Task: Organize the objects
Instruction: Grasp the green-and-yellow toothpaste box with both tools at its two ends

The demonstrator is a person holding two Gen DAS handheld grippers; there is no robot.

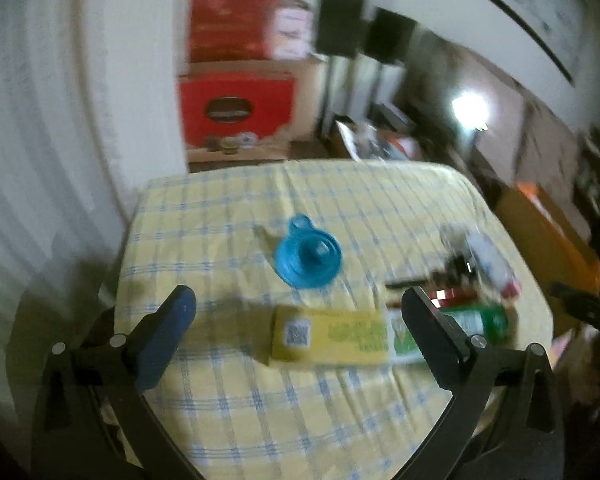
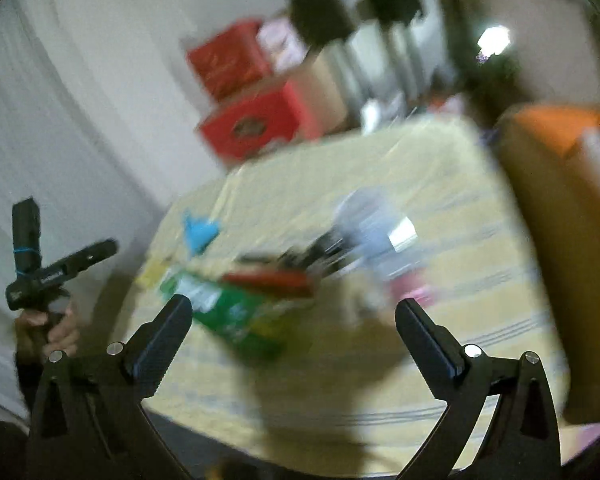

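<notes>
left gripper agape, empty, above box | right gripper agape, empty, tilted | checked cloth, funnel, red cartons behind

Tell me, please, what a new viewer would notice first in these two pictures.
First, the bright blue funnel in the middle of the yellow checked tablecloth. In front of it lies a long yellow and green box, between the open fingers of the left gripper. Behind the table, red boxes stand stacked against the wall.

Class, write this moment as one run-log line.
left gripper: open, empty, above yellow-green box | right gripper: open, empty | blue funnel: on checked tablecloth | views blurred
</notes>
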